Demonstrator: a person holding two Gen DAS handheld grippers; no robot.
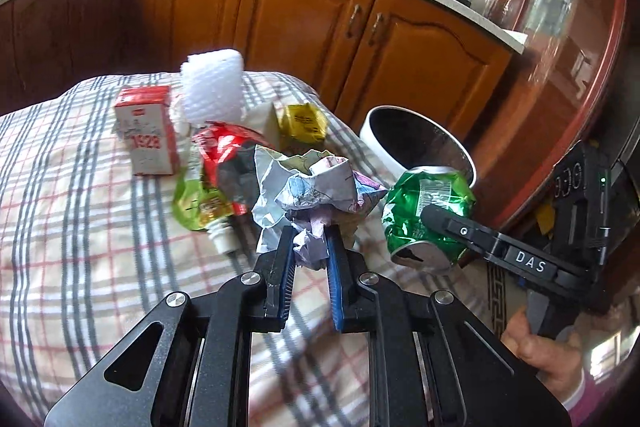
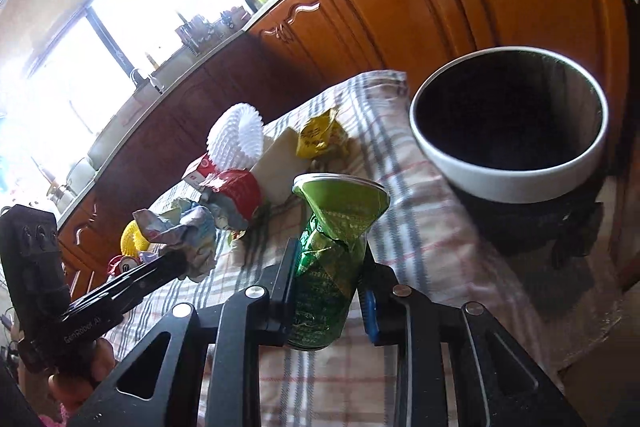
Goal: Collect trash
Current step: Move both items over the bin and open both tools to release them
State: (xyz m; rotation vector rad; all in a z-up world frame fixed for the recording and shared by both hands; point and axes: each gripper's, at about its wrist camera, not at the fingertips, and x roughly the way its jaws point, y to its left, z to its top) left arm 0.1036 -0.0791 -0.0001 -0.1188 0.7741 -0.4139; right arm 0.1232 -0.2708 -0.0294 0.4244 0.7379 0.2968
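While your left tongs (image 1: 312,247) pinch the crumpled paper wad (image 1: 312,187) at frame centre, your right tongs (image 2: 328,279) clamp the dented, shiny green can (image 2: 332,247). The round white-rimmed bin (image 2: 508,171) stands upper right; foil wrappers (image 1: 224,155) and a carton (image 1: 146,131) litter the checked worktop (image 1: 80,227).

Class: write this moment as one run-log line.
left gripper: shut on crumpled paper ball | right gripper: shut on crushed green can | white-rimmed bin: ahead

Crumpled paper (image 1: 316,187) lifted, crushed green can (image 2: 328,267) lifted beside bin (image 2: 508,183)
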